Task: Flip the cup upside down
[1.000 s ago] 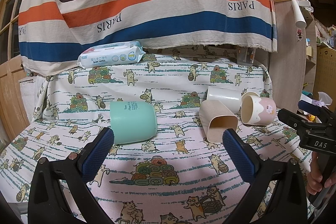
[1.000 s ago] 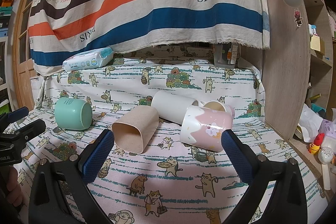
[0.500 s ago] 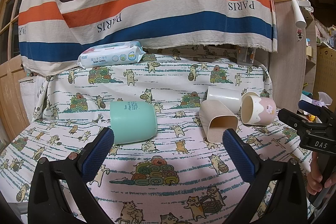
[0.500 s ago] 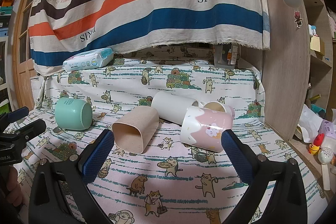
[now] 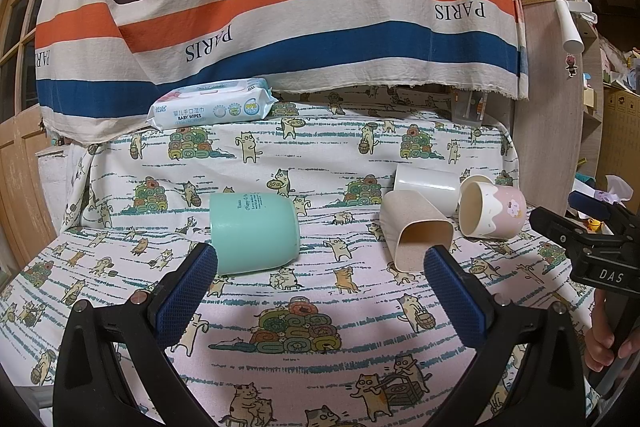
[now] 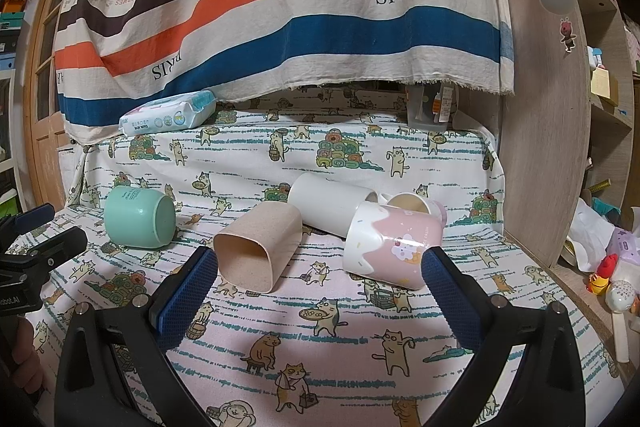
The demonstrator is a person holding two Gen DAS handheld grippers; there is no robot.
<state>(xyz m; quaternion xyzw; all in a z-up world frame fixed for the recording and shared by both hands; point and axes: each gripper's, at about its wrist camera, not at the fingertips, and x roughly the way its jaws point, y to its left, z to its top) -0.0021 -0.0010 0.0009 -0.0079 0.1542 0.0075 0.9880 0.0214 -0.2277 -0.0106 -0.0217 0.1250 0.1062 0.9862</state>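
Note:
Several cups lie on their sides on a cat-print cloth. A mint green cup (image 5: 254, 231) lies left of centre; it also shows in the right wrist view (image 6: 140, 217). A beige square cup (image 5: 416, 230) (image 6: 258, 249), a white cup (image 5: 426, 183) (image 6: 330, 205) and a pink-and-white cup (image 5: 490, 213) (image 6: 394, 247) lie together at the right. My left gripper (image 5: 320, 291) is open and empty, just in front of the green cup. My right gripper (image 6: 320, 291) is open and empty, in front of the beige and pink cups.
A pack of baby wipes (image 5: 212, 109) lies at the back left under a hanging striped cloth (image 5: 280, 7). A wooden panel (image 6: 544, 147) stands at the right. Toys and clutter (image 6: 612, 279) lie beyond the cloth's right edge.

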